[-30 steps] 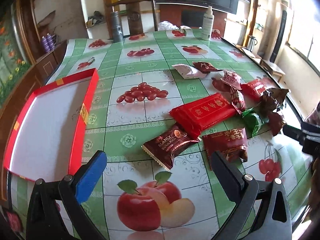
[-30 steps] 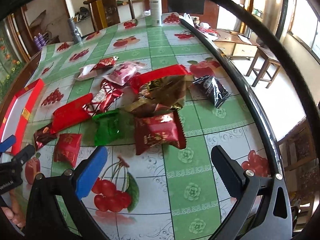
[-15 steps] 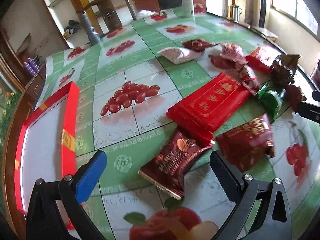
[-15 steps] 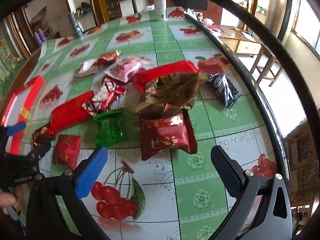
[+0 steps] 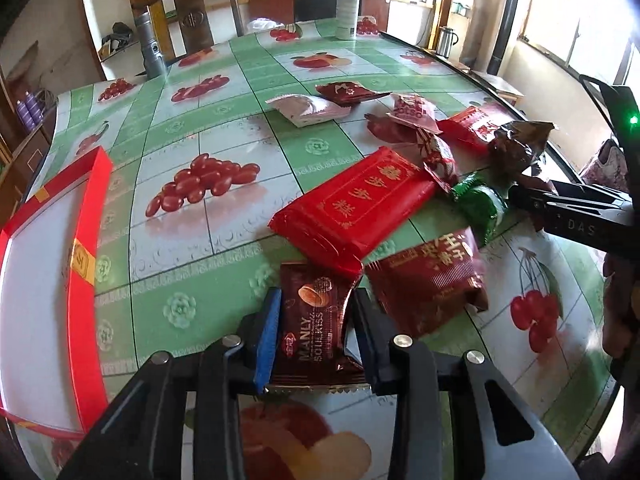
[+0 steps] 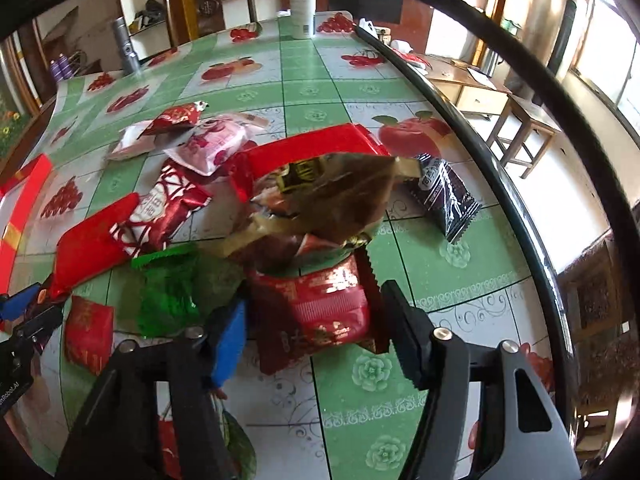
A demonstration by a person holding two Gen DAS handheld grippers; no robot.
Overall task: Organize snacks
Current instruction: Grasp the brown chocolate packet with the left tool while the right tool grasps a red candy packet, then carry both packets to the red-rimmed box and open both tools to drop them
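Table [image 5: 240,128] fills both views: green-and-white checked cloth with fruit prints, a pile of about 12 snack packs at the right-centre. Red tray [image 5: 86,240], white inside, sits at the near left edge, nothing visible in it. Far edge: white bottle [image 5: 347,4] and metal flask [image 5: 150,46]; wooden chair, shelves and bright windows behind.

Changes vs 1 s ago: both grippers were wide apart above the packs and are now down at the cloth with jaws just closing. Left gripper [image 5: 314,320] clenched on the brown pack [image 5: 316,312], pads pressing its 2 long sides; the pack lies near, just left of the dark red pack [image 5: 428,280], its far end under the long red pack [image 5: 356,208]. Right gripper [image 6: 314,320] straddles the red foil pack [image 6: 320,304] at the pile's near edge; blue pad meets its left side, black pad looks just apart from the right side, so not clearly grasping. Green pack [image 6: 172,292] just left.
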